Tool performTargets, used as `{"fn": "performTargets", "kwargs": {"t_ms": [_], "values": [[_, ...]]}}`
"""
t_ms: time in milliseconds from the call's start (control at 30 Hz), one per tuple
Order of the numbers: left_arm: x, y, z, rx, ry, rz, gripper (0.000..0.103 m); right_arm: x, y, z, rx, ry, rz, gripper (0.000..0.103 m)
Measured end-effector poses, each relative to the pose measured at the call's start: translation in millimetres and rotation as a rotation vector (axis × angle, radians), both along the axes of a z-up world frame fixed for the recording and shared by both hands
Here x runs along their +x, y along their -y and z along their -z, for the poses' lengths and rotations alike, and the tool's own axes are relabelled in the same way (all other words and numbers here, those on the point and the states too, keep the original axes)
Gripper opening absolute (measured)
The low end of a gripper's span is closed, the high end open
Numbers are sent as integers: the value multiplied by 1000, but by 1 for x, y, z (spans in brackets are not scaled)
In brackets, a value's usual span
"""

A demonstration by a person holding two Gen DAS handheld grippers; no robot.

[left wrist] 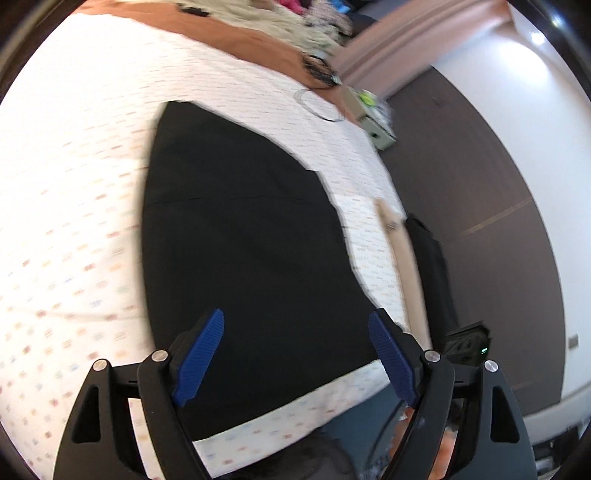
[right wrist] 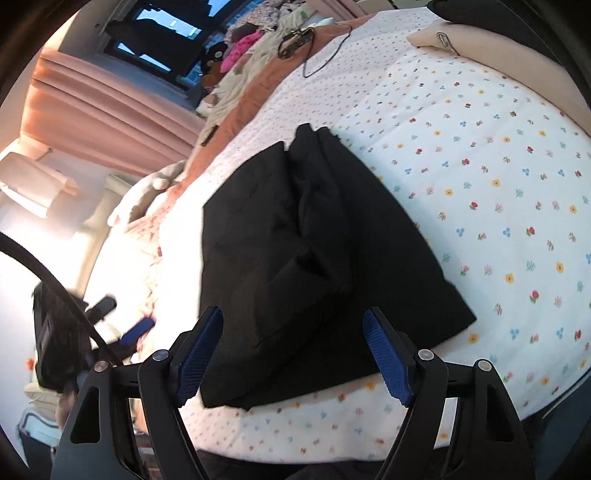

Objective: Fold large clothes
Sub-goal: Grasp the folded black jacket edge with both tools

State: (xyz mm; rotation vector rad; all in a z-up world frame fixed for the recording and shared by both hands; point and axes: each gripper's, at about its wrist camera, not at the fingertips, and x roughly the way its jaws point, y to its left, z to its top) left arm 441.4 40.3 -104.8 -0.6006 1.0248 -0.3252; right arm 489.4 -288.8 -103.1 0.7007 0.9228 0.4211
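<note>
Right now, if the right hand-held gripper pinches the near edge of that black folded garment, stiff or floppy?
Probably floppy: the black folded fabric garment shows soft creases and sagging layers on the white flower-print quilted bedspread. Lifted by one edge, the stacked layers would likely fall open. It looks matte, so probably not slippery between the open right hand-held gripper pads.

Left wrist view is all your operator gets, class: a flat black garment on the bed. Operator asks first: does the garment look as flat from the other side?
Observer: No. The right wrist view shows the black garment creased and folded over itself on the floral sheet.
Operator: Is the right hand-held gripper holding it?
Observer: No. The right hand-held gripper is open above the near edge.
Operator: Anything beyond the bed?
Observer: A window with pink curtains.
</note>
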Motion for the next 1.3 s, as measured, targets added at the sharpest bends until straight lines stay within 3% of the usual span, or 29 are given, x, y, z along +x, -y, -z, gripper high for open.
{"fn": "performTargets", "kwargs": {"t_ms": [67,167,433,667,767,833,967,1033,1067,1100,1300], "values": [[-7,-13,12,14,-29,-38,81,7,0,-1,-37,5,7,26],[-9,-19,31,24,-64,-73,81,13,3,1,-57,3,12,14],[-12,-18,60,16,-99,-55,81,6,24,11,-37,13,46,10],[-8,11,76,39,-124,7,52,-2,55,28,-31,-18,81,9],[-7,19,83,62,-135,20,51,-5,61,38,-21,-47,85,10],[-8,19,86,61,-137,14,50,-6,60,40,-15,-56,74,11],[-10,14,89,50,-143,10,51,-5,60,30,-36,-50,49,25],[-12,12,89,55,-142,13,51,-5,61,25,-64,-43,52,47],[-13,12,89,58,-142,16,51,-5,61,23,-79,-38,58,70],[-14,13,89,65,-141,19,51,-5,62,21,-96,-33,67,76],[-14,20,90,71,-150,36,51,1,57,35,-58,-77,8,72]]}}
